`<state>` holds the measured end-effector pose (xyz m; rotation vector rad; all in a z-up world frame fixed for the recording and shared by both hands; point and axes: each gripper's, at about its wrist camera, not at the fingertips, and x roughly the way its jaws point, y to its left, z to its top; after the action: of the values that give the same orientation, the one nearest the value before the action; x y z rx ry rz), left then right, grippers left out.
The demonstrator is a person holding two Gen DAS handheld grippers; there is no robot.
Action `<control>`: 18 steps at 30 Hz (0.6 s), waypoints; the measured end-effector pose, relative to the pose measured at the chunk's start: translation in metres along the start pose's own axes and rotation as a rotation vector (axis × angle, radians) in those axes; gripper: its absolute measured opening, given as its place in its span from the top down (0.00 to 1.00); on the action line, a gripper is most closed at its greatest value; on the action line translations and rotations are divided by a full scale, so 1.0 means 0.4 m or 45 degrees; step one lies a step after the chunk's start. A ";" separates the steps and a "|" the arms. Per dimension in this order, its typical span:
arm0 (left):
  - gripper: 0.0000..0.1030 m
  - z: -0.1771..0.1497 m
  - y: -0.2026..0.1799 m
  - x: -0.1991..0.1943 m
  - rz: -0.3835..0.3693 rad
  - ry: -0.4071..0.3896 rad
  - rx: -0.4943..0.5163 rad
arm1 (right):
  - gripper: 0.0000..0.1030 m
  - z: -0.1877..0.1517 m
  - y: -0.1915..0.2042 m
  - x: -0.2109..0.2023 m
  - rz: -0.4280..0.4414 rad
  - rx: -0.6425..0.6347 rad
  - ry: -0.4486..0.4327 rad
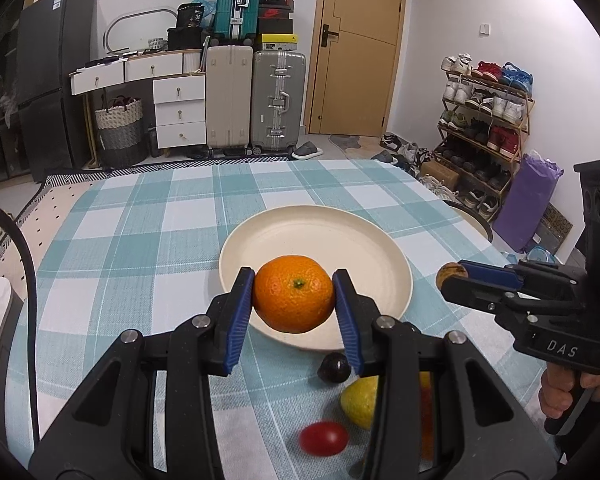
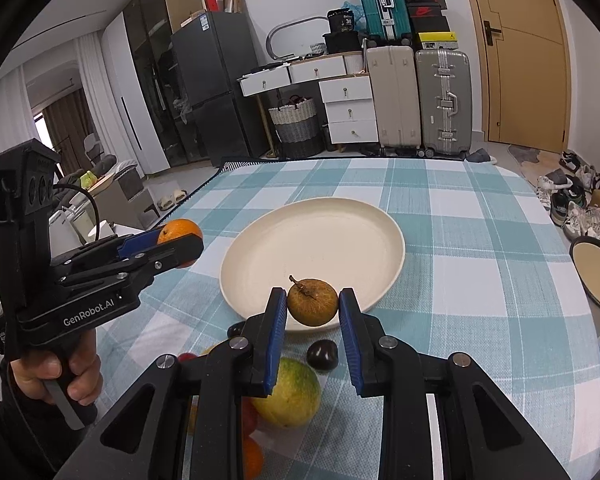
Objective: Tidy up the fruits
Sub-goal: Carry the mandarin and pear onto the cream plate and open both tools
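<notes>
Gripping from both sides, your left gripper (image 1: 294,300) has its blue pads (image 1: 238,320) pressed against the orange (image 1: 294,299), which sits squarely between the jaws near the fingertips, lifted over the near rim of the cream plate (image 1: 316,232). The orange's green stem scar faces up toward the camera, and the fruit is round enough that no long axis stands out. Your right gripper (image 2: 313,304) is clamped on the small brown fruit (image 2: 312,302), again centred between the pads at the tips, hanging above the plate's (image 2: 312,236) near edge; its short dry stem (image 2: 300,285) points up and to the far left. In the left wrist view you see that same right gripper (image 1: 454,276) off to the right of the plate, the brown fruit (image 1: 448,274) peeking from its tip. In the right wrist view the left gripper (image 2: 184,242) is left of the plate with the orange (image 2: 180,232) in its grip. On the checked tablecloth (image 1: 140,240) nearer to you lie a dark round fruit (image 1: 334,367), a yellow-green fruit (image 1: 360,402) and a red fruit (image 1: 323,438), the last blurred. A second cream dish (image 2: 598,276) sits at the table's right edge.
</notes>
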<state>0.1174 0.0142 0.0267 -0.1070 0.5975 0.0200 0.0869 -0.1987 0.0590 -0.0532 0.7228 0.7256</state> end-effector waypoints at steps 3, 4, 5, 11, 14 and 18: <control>0.64 0.007 -0.004 0.013 -0.004 -0.001 0.007 | 0.73 0.010 -0.004 0.017 -0.005 -0.003 0.009; 0.64 0.009 -0.006 0.020 -0.006 -0.002 0.010 | 0.73 0.014 -0.005 0.022 -0.005 -0.003 0.013; 0.64 0.011 -0.007 0.030 -0.006 0.002 0.014 | 0.73 0.016 -0.006 0.026 -0.004 -0.003 0.015; 0.64 0.004 0.000 0.085 -0.012 0.043 0.013 | 0.73 0.024 -0.011 0.070 -0.005 -0.007 0.064; 0.64 -0.007 0.012 0.108 -0.039 0.070 -0.008 | 0.73 0.022 -0.012 0.093 0.000 -0.013 0.092; 0.64 -0.016 0.019 0.139 -0.028 0.098 0.000 | 0.73 0.019 -0.014 0.127 -0.005 -0.021 0.139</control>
<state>0.1592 0.0205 -0.0107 -0.1150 0.6734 -0.0058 0.1212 -0.1709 0.0322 -0.1102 0.8207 0.7294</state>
